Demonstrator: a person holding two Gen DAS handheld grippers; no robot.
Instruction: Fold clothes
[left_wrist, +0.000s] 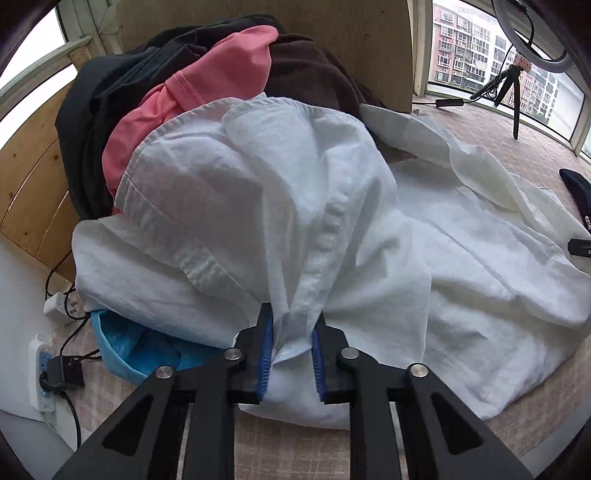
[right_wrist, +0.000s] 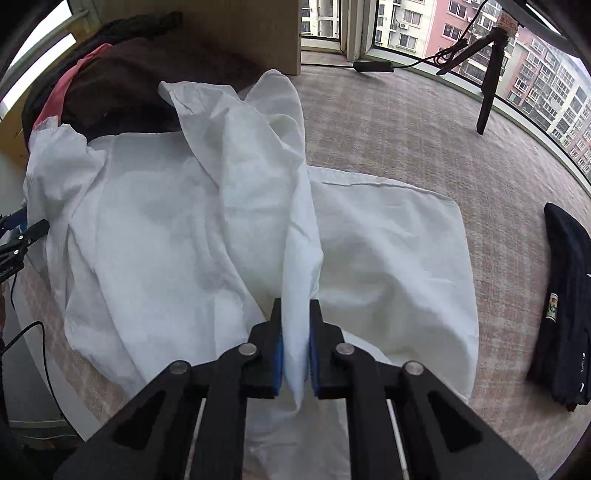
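The folding is judged to be at an early stage: the white shirt (left_wrist: 424, 236) is spread but rumpled on the checked tablecloth (right_wrist: 424, 140), no finished fold is visible in it, and a heap of unfolded clothes (left_wrist: 207, 81) is piled behind it, while a dark folded garment (right_wrist: 569, 295) is laid aside to the right. A bunched edge of the shirt is clamped between the jaws of the left gripper (left_wrist: 291, 321), and another raised ridge of it is pinched by the right gripper (right_wrist: 295, 314).

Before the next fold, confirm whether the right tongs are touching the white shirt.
Touching. The right wrist view shows the right tongs shut on a raised fold of the white shirt, fabric pinched between both blue pads.
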